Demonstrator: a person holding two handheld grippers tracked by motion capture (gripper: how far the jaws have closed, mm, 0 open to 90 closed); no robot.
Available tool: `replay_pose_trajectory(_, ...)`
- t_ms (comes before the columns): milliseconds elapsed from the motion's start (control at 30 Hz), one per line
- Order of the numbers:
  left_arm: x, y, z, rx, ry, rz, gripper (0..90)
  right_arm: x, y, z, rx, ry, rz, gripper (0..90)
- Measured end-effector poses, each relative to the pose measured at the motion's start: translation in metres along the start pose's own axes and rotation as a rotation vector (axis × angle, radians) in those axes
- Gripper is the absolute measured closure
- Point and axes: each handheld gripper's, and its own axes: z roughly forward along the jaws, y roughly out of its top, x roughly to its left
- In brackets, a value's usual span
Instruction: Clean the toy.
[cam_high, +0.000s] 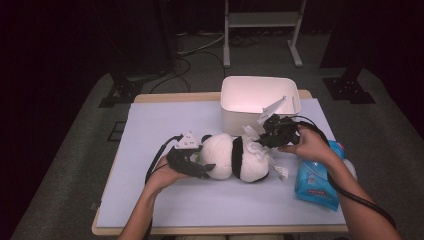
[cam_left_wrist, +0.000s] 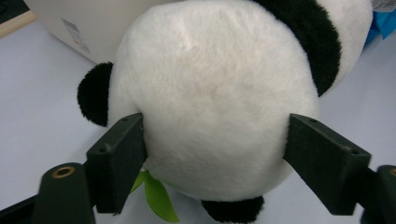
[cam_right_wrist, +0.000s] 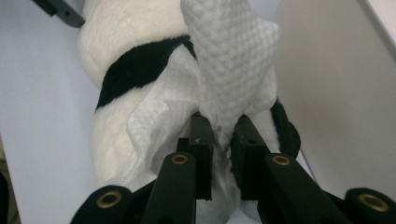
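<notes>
Wiping step in hand. Panda (cam_high: 235, 157) lying on the table (cam_high: 165, 130), just in front of the white bin (cam_high: 260, 100). Left gripper (cam_high: 205, 167) spread wide around the panda's head, pads touching the fur at both sides, steadying it. Right gripper (cam_high: 265, 135) pinched tight on a tissue (cam_right_wrist: 229, 60) laid against the panda's body. Next, probably: rubbing the tissue along the fur, the head braced to stop rolling.
</notes>
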Motion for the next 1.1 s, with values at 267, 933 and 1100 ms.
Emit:
replay_pose_trajectory(267,-0.008,0.004,0.002,0.012,-0.017,-0.002,22.5,0.005,-0.021,-0.013,0.01,0.005,0.004,79.1)
replay_pose_trajectory(933,-0.017,0.003,0.004,0.036,-0.056,-0.003,27.5,-0.005,-0.001,0.001,0.033,0.003,0.008,79.8)
replay_pose_trajectory(1100,-0.017,0.003,0.004,0.034,-0.052,-0.005,27.4,0.008,0.01,0.009,0.016,0.047,-0.038,79.8)
